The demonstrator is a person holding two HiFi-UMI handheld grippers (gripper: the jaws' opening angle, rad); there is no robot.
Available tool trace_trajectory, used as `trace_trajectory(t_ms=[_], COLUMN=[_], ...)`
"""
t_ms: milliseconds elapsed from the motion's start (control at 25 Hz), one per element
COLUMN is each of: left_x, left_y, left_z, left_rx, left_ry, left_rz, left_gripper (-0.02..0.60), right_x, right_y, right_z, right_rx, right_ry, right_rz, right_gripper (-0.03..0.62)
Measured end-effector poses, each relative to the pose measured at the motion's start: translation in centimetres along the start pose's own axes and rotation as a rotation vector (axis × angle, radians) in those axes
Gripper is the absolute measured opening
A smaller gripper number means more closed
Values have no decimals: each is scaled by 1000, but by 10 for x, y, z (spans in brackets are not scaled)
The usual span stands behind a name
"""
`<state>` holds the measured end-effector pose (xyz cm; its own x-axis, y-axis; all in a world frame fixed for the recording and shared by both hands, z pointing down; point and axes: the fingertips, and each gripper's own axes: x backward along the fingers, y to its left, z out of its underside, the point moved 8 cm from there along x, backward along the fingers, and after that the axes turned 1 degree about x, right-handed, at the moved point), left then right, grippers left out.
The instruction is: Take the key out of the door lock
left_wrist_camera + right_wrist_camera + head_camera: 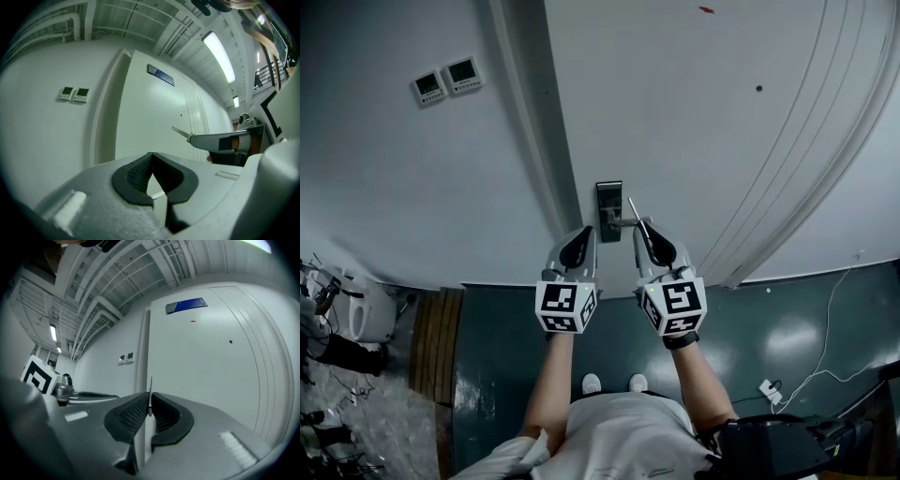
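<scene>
Door (703, 131) and pale wall fill the head view, with a dark lock plate (609, 201) at the door's edge. The left gripper (578, 242) and the right gripper (653, 242) are raised side by side just below the plate. A thin silver key (636, 215) sticks up from the right gripper, its tip free just right of the plate. In the left gripper view, the left gripper's (151, 161) jaws are pressed together with nothing between them. The right gripper (208, 140) reaches in from the right, the key (180, 132) pointing at the door, clear of it. In the right gripper view, the right gripper's (149, 404) jaws are clamped on the key (150, 389), seen edge-on, before the door (211, 357).
</scene>
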<state>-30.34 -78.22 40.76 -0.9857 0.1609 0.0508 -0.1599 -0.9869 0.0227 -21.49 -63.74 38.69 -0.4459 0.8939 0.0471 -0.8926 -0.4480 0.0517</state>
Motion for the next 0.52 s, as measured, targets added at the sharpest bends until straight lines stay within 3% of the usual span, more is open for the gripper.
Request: trace_trajectory(t_ms=[520], left_x=[1], left_y=[9], left_z=[0], left_rx=[-14], left_ry=[-23], left_rz=[36], left_gripper=[0], right_x=[-6], right_y=[11], right_z=[3], right_rx=[26], right_ry=[20], right_rz=[52], right_gripper=[29])
